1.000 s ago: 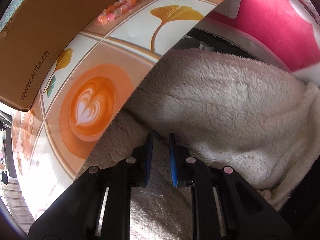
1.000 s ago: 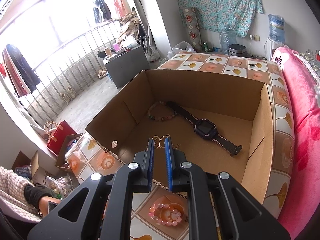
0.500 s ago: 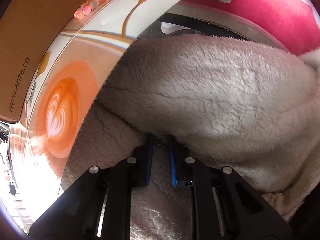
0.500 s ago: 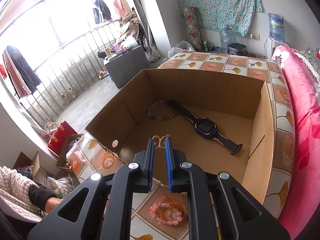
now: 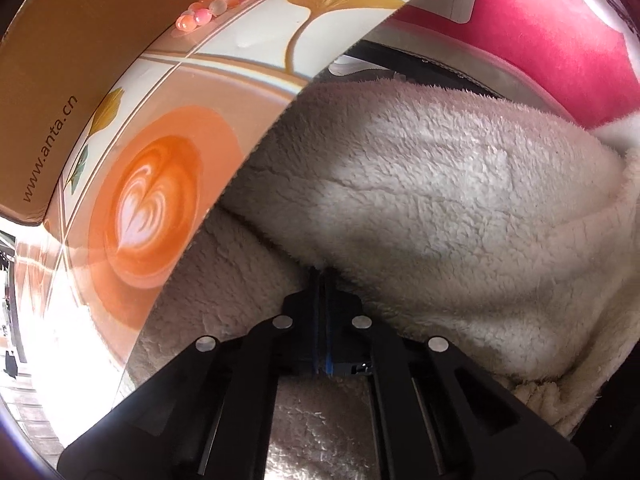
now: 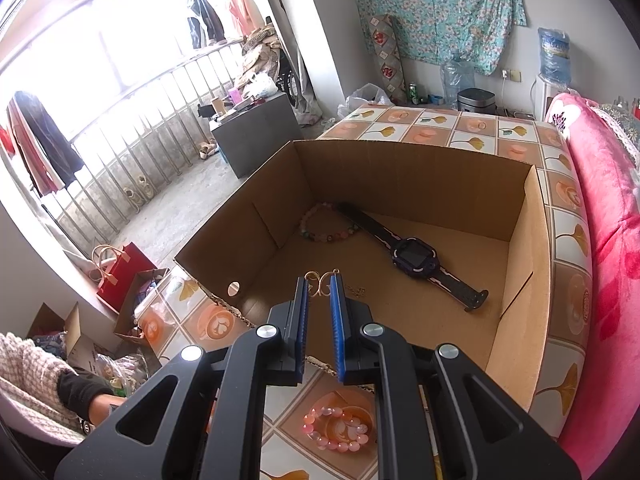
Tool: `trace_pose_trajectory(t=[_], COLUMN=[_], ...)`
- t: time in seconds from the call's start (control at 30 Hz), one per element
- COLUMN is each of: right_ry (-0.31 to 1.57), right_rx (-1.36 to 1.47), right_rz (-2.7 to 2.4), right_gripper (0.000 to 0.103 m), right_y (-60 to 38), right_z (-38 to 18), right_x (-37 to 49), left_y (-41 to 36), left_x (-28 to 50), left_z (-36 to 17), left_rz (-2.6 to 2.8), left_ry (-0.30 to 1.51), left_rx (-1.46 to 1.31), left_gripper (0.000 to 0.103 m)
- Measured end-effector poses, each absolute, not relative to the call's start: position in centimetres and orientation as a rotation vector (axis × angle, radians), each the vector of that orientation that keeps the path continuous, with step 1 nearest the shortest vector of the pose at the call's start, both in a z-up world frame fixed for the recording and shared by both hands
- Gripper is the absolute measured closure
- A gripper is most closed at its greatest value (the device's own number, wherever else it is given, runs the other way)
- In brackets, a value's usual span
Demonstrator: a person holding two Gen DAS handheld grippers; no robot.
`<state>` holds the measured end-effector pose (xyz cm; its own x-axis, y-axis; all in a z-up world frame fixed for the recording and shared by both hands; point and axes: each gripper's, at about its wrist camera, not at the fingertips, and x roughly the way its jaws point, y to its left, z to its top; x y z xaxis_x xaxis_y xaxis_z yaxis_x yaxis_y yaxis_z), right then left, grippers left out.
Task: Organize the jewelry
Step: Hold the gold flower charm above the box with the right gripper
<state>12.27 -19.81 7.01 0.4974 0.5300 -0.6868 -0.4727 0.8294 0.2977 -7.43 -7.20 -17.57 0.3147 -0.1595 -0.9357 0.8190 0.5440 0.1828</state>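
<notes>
My left gripper (image 5: 322,274) points down into a fold of white fleece (image 5: 440,200). Its jaws are closing and the pads now meet; I cannot tell whether anything thin is pinched between them. My right gripper (image 6: 319,286) hangs over the front of the open cardboard box (image 6: 400,184), shut on a gold looped piece (image 6: 320,282) with a thin chain trailing right. Inside the box lie a dark watch (image 6: 416,258) and a multicoloured bead bracelet (image 6: 320,232). A pink bead bracelet (image 6: 340,428) lies on the patterned tablecloth (image 6: 440,128) in front of the box, and the bracelet (image 5: 216,4) also shows in the left wrist view.
The box wall (image 5: 60,60) stands left of the fleece, on the tablecloth (image 5: 148,200). A pink blanket (image 6: 600,240) runs along the table's right side. A person's sleeve and hand (image 6: 96,404) are at the lower left, above a red bag (image 6: 120,280) and clutter on the floor.
The left gripper sank deeper into the fleece fold and its jaws closed from a narrow gap to shut. The right gripper and what it holds stayed still.
</notes>
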Motion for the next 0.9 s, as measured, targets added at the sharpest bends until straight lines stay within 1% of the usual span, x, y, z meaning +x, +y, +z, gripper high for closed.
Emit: trace_pose_trajectory(t=[0.6,0.63,0.9], right_ry=[0.844,0.845,0.834], right_rx=[0.058,0.059,0.061], right_rz=[0.624,0.625,0.632], right_gripper=[0.092,0.092,0.092], right_y=[-19.0,-19.0,-18.8], right_z=[7.5,7.5,7.8], right_x=[12.0,12.0,11.8], left_y=[-3.9,-3.0,-0.5], left_x=[-9.6,-9.0,-8.9], left_z=[-14.4,-13.2,-10.6], left_rz=[-0.718,-0.716,-0.706], left_ry=[1.069,1.067,1.068], left_rx=[0.618,0.615,0.55], left_gripper=[0.103,0.103,0.103])
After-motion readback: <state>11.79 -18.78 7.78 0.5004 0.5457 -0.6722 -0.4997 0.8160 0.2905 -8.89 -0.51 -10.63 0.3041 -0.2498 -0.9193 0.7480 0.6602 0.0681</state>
